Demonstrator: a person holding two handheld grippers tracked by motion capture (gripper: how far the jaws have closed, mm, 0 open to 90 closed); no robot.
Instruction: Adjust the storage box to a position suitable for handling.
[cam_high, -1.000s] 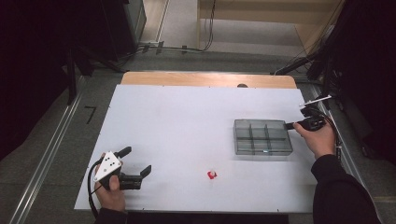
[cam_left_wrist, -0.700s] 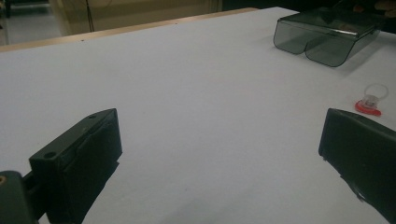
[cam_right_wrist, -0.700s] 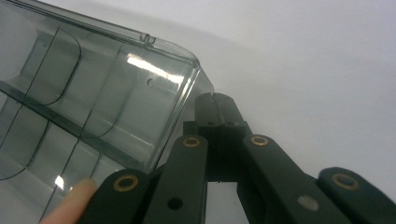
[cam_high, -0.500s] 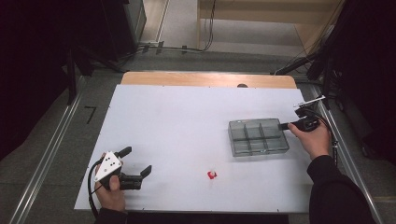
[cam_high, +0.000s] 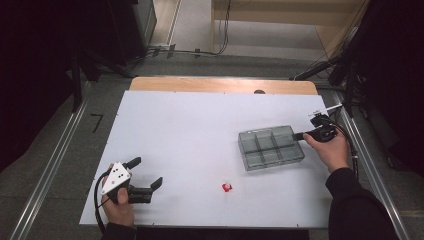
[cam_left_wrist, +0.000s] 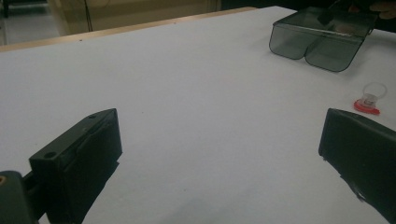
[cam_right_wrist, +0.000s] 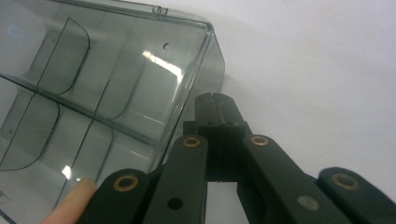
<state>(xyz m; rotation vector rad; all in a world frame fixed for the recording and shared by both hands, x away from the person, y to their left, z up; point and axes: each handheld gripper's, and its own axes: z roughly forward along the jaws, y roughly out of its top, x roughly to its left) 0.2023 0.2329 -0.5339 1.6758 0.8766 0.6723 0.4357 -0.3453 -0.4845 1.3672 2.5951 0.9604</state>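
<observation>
A clear smoky box with several compartments lies at the right of the white table; it is empty. My right gripper is shut, its tips touching the outside of the box's right wall, jaws pressed together. Near the front left corner my left gripper rests open with nothing between its jaws. A small red piece with a clear ring on top sits near the front edge, between the two grippers. From the left gripper view the red piece and the box lie ahead to the right.
A wooden strip runs along the table's far edge. Metal rails flank both sides of the table, and cables lie on the floor behind it. A fingertip shows beside the right gripper's body.
The box has slid left and turned slightly, with the shut right gripper following against its right wall. The left gripper and the red piece have not moved.
</observation>
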